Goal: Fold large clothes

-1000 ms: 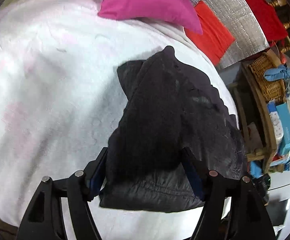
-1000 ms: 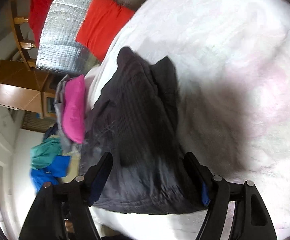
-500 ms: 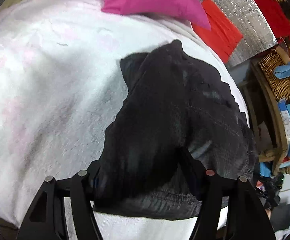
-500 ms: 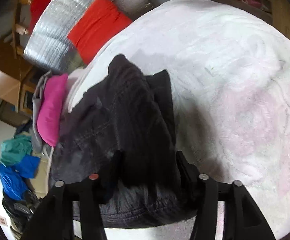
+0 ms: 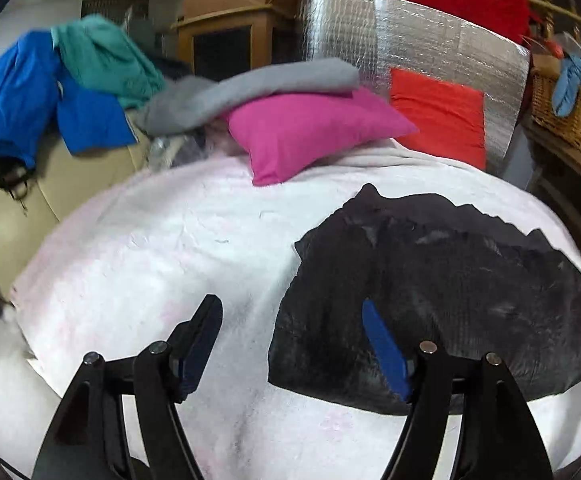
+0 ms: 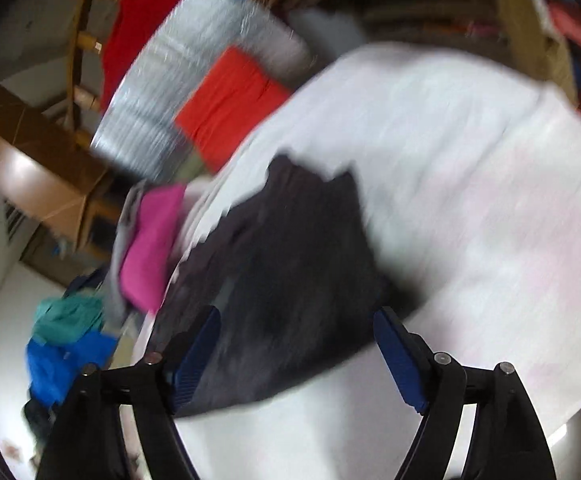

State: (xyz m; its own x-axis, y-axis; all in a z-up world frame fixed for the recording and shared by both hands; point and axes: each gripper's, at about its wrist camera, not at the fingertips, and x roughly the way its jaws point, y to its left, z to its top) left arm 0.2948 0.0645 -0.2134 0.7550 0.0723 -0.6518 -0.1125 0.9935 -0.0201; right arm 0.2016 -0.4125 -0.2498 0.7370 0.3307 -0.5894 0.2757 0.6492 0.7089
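The folded black jacket (image 5: 442, 292) lies on the white blanket (image 5: 162, 256), near its right edge. Both the left gripper (image 5: 290, 320) and right gripper (image 6: 296, 332) have just spread, holding nothing. A pink pillow (image 5: 310, 128) sits beyond.

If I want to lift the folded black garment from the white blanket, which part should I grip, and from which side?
Grip the black garment at its thick, rounded near edge, coming low from the near side, a judgement only. That edge lies closest to both open tools, left tool and right tool, and looks bulkiest, so the folded layers would stay together. The far end tapers into thin points.
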